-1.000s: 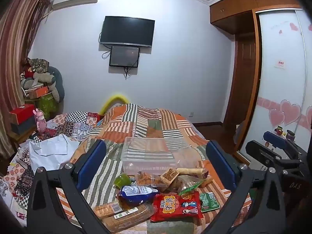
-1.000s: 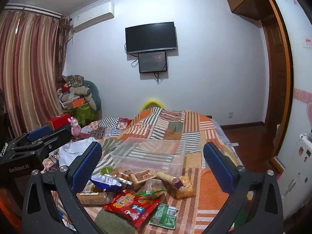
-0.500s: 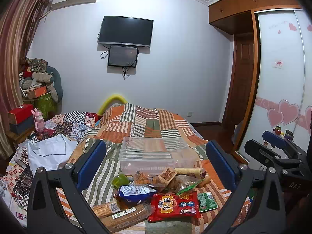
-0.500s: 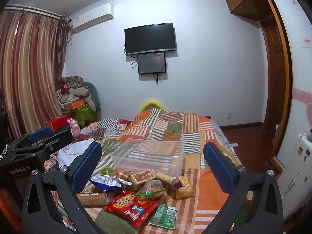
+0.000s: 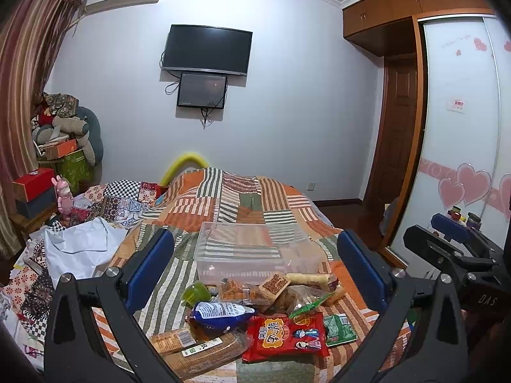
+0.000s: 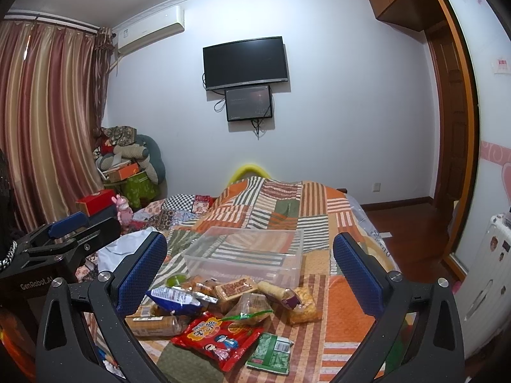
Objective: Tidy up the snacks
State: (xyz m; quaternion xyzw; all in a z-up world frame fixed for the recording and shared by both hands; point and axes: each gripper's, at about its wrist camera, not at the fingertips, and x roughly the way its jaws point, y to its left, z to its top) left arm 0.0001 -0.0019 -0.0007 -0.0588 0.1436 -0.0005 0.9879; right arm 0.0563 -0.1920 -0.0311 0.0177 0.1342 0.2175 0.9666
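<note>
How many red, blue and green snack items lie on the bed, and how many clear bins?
Red packet: 1
Blue packet: 1
Green: 2, a flat packet and a small lime cup
Clear bin: 1
Total: 5

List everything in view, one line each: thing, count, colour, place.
clear bin: 1, transparent, empty, mid-bed behind the snacks
red snack bag: 1, red, front of pile
green packet: 1, green, right of the red bag
blue-white bag: 1, blue and white, left in pile
cracker packs: 2, brown, front left
green cup: 1, lime, left of pile
quilt: 1, orange-green striped, on the bed
TV: 1, black, wall
left claw: 1, black with blue pads, open
right claw: 1, same, open
</note>
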